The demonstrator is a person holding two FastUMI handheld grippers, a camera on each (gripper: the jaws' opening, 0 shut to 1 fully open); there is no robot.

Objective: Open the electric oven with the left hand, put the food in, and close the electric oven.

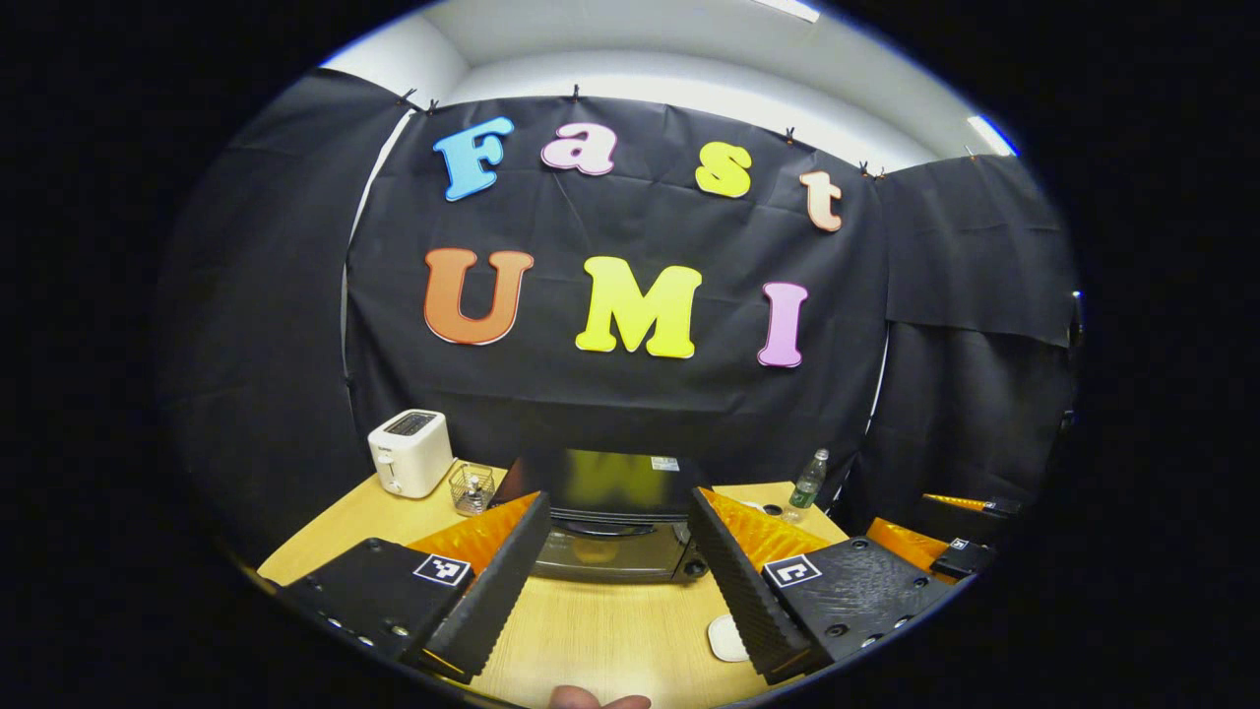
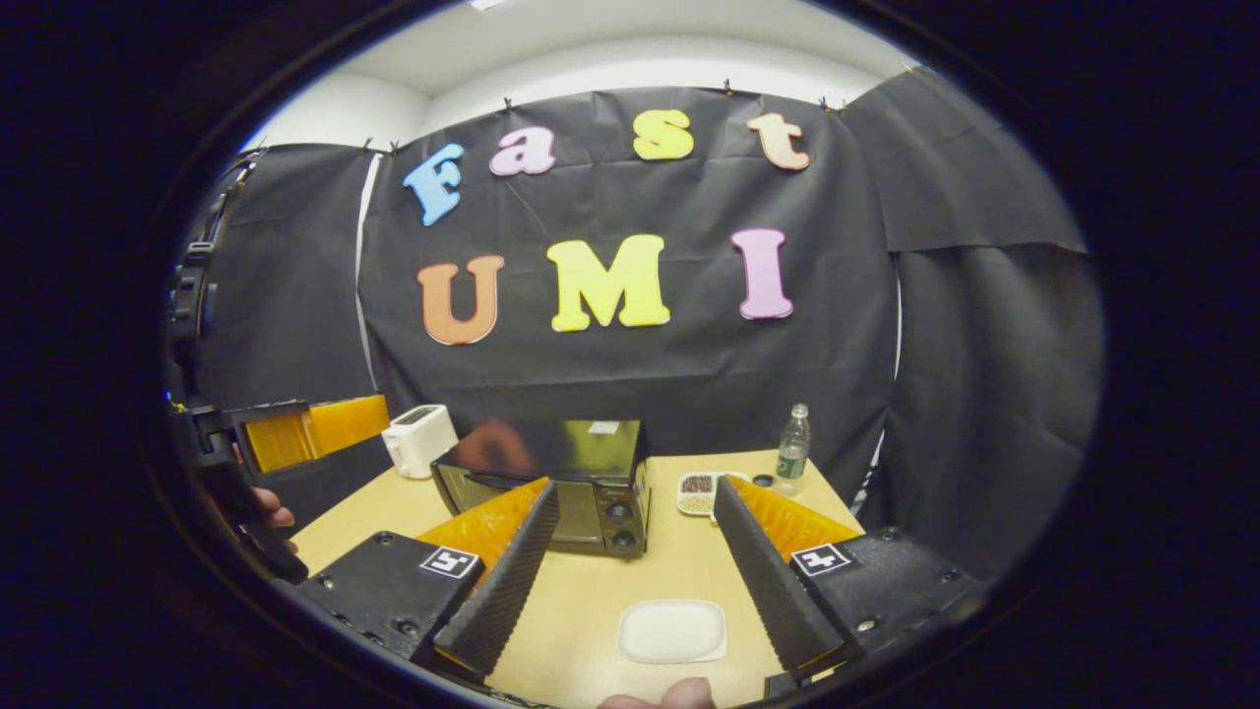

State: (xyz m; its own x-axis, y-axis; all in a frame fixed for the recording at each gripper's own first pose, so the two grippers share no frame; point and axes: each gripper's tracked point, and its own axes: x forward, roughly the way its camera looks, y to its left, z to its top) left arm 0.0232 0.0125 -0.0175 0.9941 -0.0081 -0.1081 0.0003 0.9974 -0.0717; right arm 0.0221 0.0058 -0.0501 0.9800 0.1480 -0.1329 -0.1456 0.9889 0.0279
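Both hand-held grippers, left (image 1: 618, 576) and right (image 2: 638, 566), are spread wide, grasping nothing. Ahead of them sit one closed electric oven (image 2: 551, 483), one toaster (image 1: 410, 452), one bottle (image 2: 792, 448) and one white plate (image 2: 672, 630).

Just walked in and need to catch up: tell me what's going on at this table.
A person holds a two-finger claw in each hand over a wooden table. The left claw is open and aimed at the electric oven, whose door looks closed. The right claw is open too, hovering above a white plate near the table's front edge. Neither claw holds anything. A toaster, a water bottle and a small dish stand farther back.
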